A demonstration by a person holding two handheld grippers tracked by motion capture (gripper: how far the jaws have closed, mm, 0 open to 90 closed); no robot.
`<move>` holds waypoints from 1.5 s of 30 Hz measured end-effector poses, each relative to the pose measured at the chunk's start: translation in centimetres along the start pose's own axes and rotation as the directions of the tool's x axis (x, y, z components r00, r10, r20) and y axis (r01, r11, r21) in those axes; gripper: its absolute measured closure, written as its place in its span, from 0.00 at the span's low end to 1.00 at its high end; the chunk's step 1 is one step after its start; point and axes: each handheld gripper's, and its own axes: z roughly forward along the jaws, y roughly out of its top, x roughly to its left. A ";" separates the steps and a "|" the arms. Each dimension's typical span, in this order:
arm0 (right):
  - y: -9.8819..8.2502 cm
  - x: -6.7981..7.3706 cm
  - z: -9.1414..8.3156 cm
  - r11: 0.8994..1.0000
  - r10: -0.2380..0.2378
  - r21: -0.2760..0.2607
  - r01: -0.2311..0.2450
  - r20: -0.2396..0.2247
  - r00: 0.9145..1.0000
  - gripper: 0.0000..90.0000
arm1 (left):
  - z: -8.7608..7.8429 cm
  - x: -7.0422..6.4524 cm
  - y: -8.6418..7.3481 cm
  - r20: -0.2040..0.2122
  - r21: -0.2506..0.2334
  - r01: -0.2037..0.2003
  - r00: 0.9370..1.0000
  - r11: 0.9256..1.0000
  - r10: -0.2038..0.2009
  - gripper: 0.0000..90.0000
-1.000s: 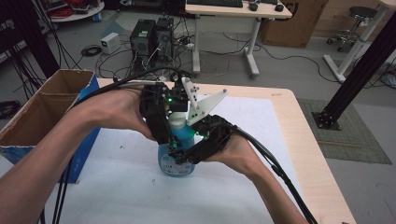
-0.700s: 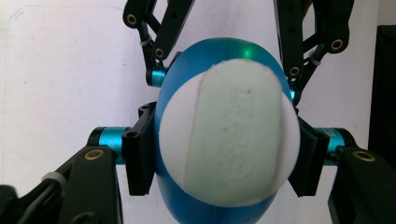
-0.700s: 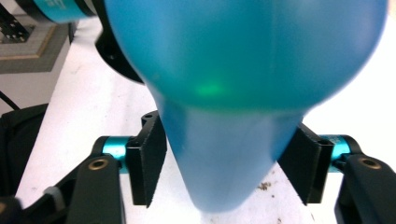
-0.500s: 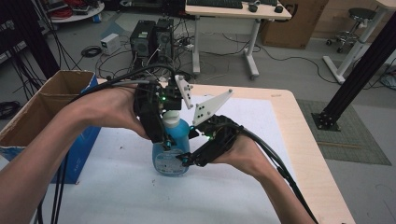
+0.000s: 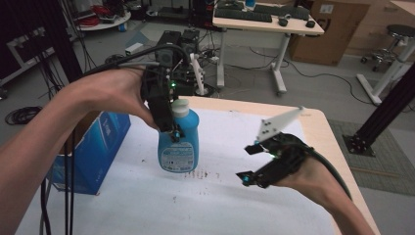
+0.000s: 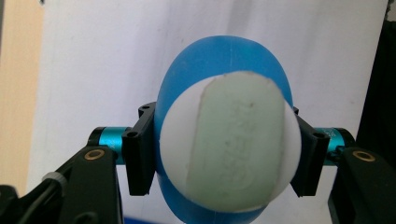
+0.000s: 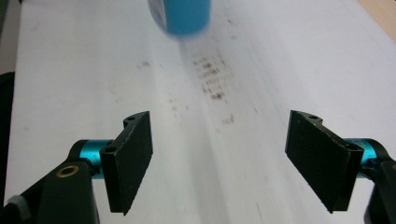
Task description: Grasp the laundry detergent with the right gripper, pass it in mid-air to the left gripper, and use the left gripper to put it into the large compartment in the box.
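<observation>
A blue bottle [image 5: 178,147] with a white cap [image 5: 180,106] hangs upright above the white-covered table [image 5: 235,205]. My left gripper [image 5: 172,128] is shut on its neck from above. In the left gripper view the pads [image 6: 140,154] press on both sides just under the cap [image 6: 231,140], with the blue body [image 6: 219,60] below. My right gripper [image 5: 247,164] is off to the right of the bottle, low over the table. Its jaws have just been opening and stand apart with nothing between them [image 7: 219,158]. The bottle's base [image 7: 180,16] is blurred at the top of that view.
A blue box [image 5: 93,152] stands at the table's left edge. Dark smudges [image 5: 200,174] mark the white sheet under the bottle. The bare wooden table edge [image 5: 337,152] runs along the right. Desks, cables and a stool stand on the floor behind.
The right gripper let go of the bottle, opened and drew away to the right. The left gripper lifted the bottle off the table.
</observation>
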 end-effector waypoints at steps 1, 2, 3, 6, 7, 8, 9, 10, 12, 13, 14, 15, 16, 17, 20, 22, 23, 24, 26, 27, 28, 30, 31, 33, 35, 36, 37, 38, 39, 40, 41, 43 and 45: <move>-0.8 -0.1 -0.8 1.000 0.023 0.015 -0.023 0.017 1.000 0.24 | -1.3 0.5 -0.3 -0.012 0.004 0.026 1.000 1.000 -0.026 0.42; -1.0 -0.1 -1.1 0.999 0.032 0.021 -0.032 0.019 0.999 0.24 | -1.3 0.5 -0.3 -0.012 0.004 0.026 1.000 1.000 -0.026 0.42; -1.5 -0.1 -1.4 0.999 0.040 0.030 -0.041 0.028 0.999 0.23 | -2.9 1.0 -0.8 -0.028 0.008 0.059 0.998 0.998 -0.059 0.42; -2.5 -0.1 -1.9 0.997 0.059 0.044 -0.061 0.042 0.997 0.21 | -4.8 1.7 -1.4 -0.046 0.011 0.106 0.993 0.994 -0.106 0.42; -2.9 -0.1 -2.1 0.997 0.065 0.048 -0.067 0.042 0.997 0.21 | -5.5 1.9 -1.7 -0.055 0.007 0.117 0.992 0.993 -0.116 0.42; -3.2 -0.2 -2.2 0.996 0.070 0.052 -0.073 0.048 0.996 0.21 | -6.1 2.1 -1.9 -0.063 -0.002 0.138 0.988 0.990 -0.138 0.42; -3.5 -0.2 -2.3 0.995 0.077 0.055 -0.080 0.052 0.996 0.21 | -6.8 2.3 -2.2 -0.068 -0.010 0.160 0.985 0.987 -0.161 0.42; -3.9 -0.3 -2.4 0.994 0.089 0.059 -0.093 0.057 0.994 0.21 | -7.3 2.4 -2.6 -0.071 -0.018 0.178 0.981 0.984 -0.179 0.42; -4.5 -0.4 -2.6 0.991 0.105 0.073 -0.110 0.069 0.992 0.21 | -8.0 2.7 -3.0 -0.075 -0.028 0.194 0.978 0.981 -0.195 0.42; -4.5 -0.4 -2.6 0.991 0.105 0.073 -0.110 0.069 0.992 0.21 | -8.5 2.8 -3.4 -0.075 -0.037 0.212 0.974 0.976 -0.215 0.42; -4.5 -0.4 -2.6 0.991 0.105 0.073 -0.110 0.069 0.992 0.21 | -8.5 2.8 -3.4 -0.075 -0.037 0.212 0.974 0.976 -0.215 0.42; -5.2 -0.2 -2.9 0.990 0.096 0.097 -0.106 0.105 0.990 0.21 | -9.3 3.0 -4.4 -0.081 -0.058 0.251 0.963 0.966 -0.256 0.42; -5.2 -0.2 -2.9 0.990 0.096 0.097 -0.106 0.105 0.990 0.21 | -9.7 3.1 -4.9 -0.087 -0.060 0.264 0.959 0.963 -0.269 0.42; -5.4 -0.2 -3.0 0.989 0.099 0.103 -0.110 0.110 0.989 0.21 | -9.9 3.1 -5.4 -0.095 -0.062 0.281 0.954 0.958 -0.286 0.42; -6.1 -0.2 -3.4 0.984 0.116 0.118 -0.130 0.121 0.986 0.21 | -11.0 3.3 -7.0 -0.118 -0.077 0.332 0.933 0.940 -0.339 0.42; -6.3 -0.2 -3.4 0.983 0.119 0.125 -0.135 0.129 0.985 0.14 | -11.8 3.4 -8.0 -0.132 -0.079 0.369 0.917 0.926 -0.376 0.42; -6.5 -0.2 -3.5 0.981 0.124 0.132 -0.142 0.138 0.983 0.14 | -12.0 3.4 -8.3 -0.137 -0.085 0.386 0.909 0.919 -0.394 0.42; -6.5 -0.2 -3.5 0.980 0.126 0.134 -0.145 0.140 0.982 0.14 | -12.4 3.4 -8.9 -0.150 -0.087 0.407 0.897 0.909 -0.416 0.42; -6.7 -0.2 -3.6 0.979 0.132 0.135 -0.151 0.141 0.981 0.14 | -12.9 3.3 -9.7 -0.169 -0.086 0.424 0.886 0.902 -0.433 0.42; -6.8 -0.2 -3.7 0.979 0.130 0.139 -0.150 0.143 0.981 0.14 | -13.1 3.2 -10.1 -0.174 -0.084 0.438 0.878 0.895 -0.446 0.42; -6.8 -0.2 -3.7 0.977 0.137 0.143 -0.158 0.145 0.980 0.14 | -13.4 3.2 -10.6 -0.182 -0.083 0.449 0.871 0.889 -0.457 0.42; -6.8 -0.2 -3.9 0.974 0.133 0.161 -0.158 0.156 0.979 0.14 | -13.8 3.1 -11.5 -0.193 -0.083 0.460 0.863 0.884 -0.467 0.42; -6.9 -0.2 -4.0 0.974 0.129 0.167 -0.156 0.160 0.979 0.14 | -14.1 3.1 -12.0 -0.202 -0.086 0.475 0.853 0.876 -0.482 0.42; -6.8 -0.2 -4.1 0.969 0.133 0.187 -0.162 0.158 0.978 0.14 | -14.4 3.0 -12.6 -0.212 -0.089 0.488 0.843 0.868 -0.495 0.42; -6.7 -0.2 -4.2 0.963 0.137 0.209 -0.168 0.158 0.978 0.14 | -14.9 2.9 -13.3 -0.224 -0.089 0.510 0.827 0.856 -0.516 0.42; -6.7 -0.2 -4.2 0.958 0.141 0.226 -0.175 0.160 0.977 0.14 | -14.9 2.9 -13.5 -0.230 -0.087 0.515 0.823 0.853 -0.520 0.42; -6.7 -0.2 -4.2 0.956 0.138 0.237 -0.174 0.161 0.977 0.14 | -15.0 2.8 -13.7 -0.235 -0.083 0.523 0.817 0.848 -0.527 0.42; -6.6 -0.2 -4.2 0.950 0.143 0.253 -0.183 0.168 0.975 0.14 | -15.0 2.8 -14.0 -0.241 -0.078 0.532 0.811 0.843 -0.534 0.42; -6.5 -0.2 -4.2 0.945 0.144 0.269 -0.186 0.168 0.975 0.14 | -15.0 2.8 -14.2 -0.244 -0.074 0.536 0.808 0.841 -0.536 0.42; -6.5 -0.3 -4.2 0.941 0.142 0.282 -0.185 0.165 0.976 0.14 | -15.0 2.8 -14.5 -0.246 -0.073 0.545 0.802 0.835 -0.545 0.42; -6.5 -0.3 -4.2 0.938 0.145 0.292 -0.187 0.159 0.977 0.14 | -15.0 2.8 -14.7 -0.248 -0.071 0.552 0.797 0.831 -0.550 0.42; -6.4 -0.3 -4.1 0.928 0.147 0.321 -0.190 0.154 0.977 0.14 | -14.8 2.8 -14.9 -0.254 -0.059 0.560 0.792 0.826 -0.555 0.42; -6.4 -0.3 -4.0 0.919 0.141 0.348 -0.185 0.147 0.979 0.14 | -14.7 2.8 -15.2 -0.260 -0.053 0.568 0.786 0.821 -0.561 0.42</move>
